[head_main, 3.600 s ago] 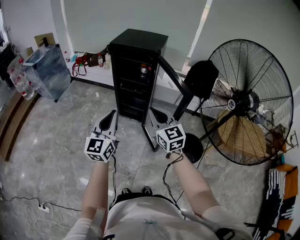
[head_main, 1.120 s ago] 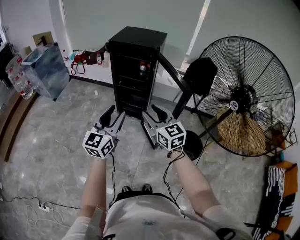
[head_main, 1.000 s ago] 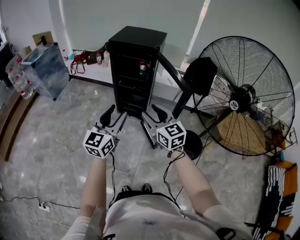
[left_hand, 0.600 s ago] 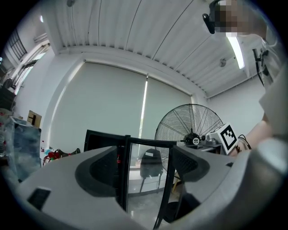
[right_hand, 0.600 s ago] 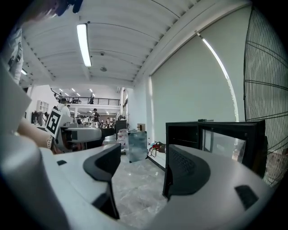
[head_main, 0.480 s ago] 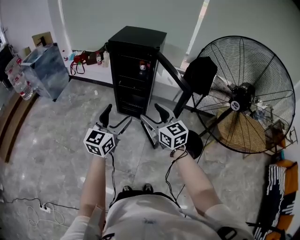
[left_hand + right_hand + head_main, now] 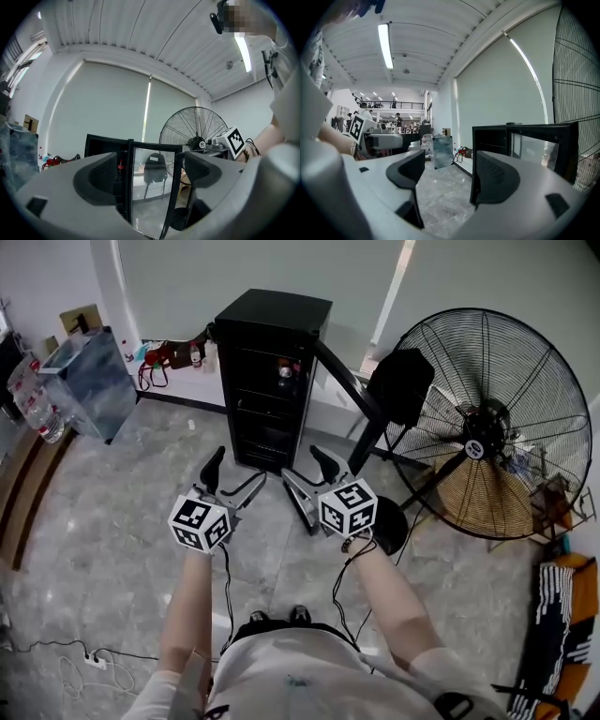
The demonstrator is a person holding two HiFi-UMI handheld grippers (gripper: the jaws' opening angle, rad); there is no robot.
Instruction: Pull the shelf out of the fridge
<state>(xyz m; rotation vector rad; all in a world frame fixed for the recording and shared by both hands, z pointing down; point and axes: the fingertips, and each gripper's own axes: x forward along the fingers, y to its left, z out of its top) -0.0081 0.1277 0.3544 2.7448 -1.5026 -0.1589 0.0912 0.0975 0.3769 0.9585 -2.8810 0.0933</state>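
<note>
Both wider, empty: left gripper (image 7: 235, 470) opening, right gripper (image 7: 304, 468).

The grey stone floor (image 7: 103, 512) bears a black fridge (image 7: 272, 320) and a large fan (image 7: 487, 432).

What stands around us
We see a large floor fan (image 7: 487, 437) at right and a clear storage bin (image 7: 89, 381) at left.

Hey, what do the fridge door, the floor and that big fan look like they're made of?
Fridge door: the pane looks like glass, since the room shows in it, set in a dark matte frame, metal or plastic.
Floor: grey polished stone or tile, going by the veining, sheen and joint lines.
Fan: thin black wire grille, probably painted metal.
</note>
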